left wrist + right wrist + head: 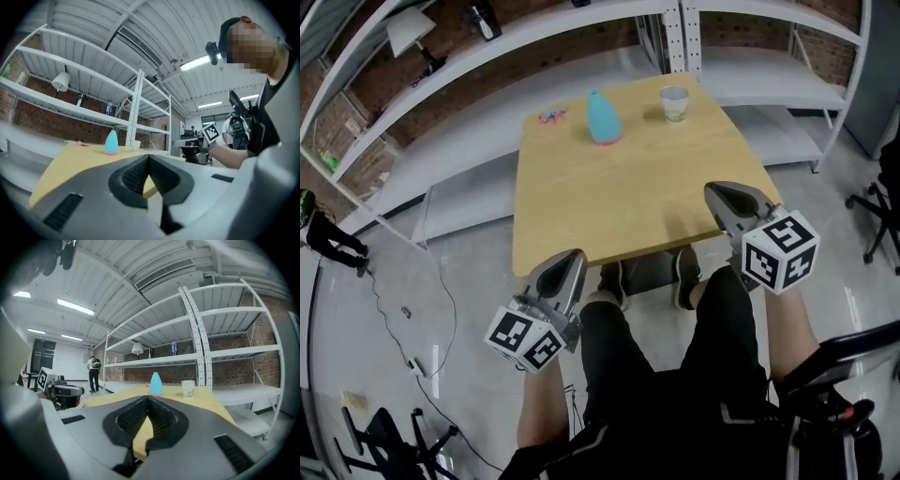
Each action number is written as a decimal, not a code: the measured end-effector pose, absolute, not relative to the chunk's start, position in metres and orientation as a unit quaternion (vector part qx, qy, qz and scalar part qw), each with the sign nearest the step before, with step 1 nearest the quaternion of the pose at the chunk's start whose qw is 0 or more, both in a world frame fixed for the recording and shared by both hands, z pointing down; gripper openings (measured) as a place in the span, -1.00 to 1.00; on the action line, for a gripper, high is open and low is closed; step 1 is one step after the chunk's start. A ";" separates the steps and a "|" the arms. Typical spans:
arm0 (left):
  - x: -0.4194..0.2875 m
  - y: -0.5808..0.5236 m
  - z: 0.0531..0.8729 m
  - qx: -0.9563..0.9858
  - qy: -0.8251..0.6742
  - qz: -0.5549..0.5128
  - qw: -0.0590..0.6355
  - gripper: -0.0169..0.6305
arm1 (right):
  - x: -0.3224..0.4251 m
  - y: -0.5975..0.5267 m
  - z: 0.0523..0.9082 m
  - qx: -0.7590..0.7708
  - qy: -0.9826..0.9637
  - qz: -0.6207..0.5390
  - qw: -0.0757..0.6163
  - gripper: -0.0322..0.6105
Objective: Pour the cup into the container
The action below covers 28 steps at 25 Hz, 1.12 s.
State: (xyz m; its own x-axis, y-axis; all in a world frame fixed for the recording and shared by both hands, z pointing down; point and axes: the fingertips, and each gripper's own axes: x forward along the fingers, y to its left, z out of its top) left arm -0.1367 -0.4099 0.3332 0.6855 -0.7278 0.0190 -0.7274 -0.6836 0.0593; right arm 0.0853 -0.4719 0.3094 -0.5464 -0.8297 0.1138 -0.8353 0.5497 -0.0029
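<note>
The left gripper [570, 261] hangs just off the table's [619, 202] near edge, its 2 jaws together on nothing. At the far side stand the blue container [602, 119] and, to its right, the cup [674, 103]. The right gripper [719, 194], likewise closed and empty, hovers at the near right corner.

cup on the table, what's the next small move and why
Probably open the right gripper and reach forward toward the cup: its jaws are shut and empty at the table's near edge, while the cup stands untouched at the far end, right of the blue container.
</note>
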 end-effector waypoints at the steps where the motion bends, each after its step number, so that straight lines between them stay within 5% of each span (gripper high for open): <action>1: -0.134 -0.395 0.332 0.915 -0.402 0.000 0.024 -0.94 | 0.086 -0.457 0.309 0.471 -0.880 0.027 0.049 -0.89; 28: -0.035 0.048 0.329 0.915 -0.404 0.011 0.004 -0.94 | 0.122 -0.008 0.299 0.429 -0.903 0.010 0.037 -0.89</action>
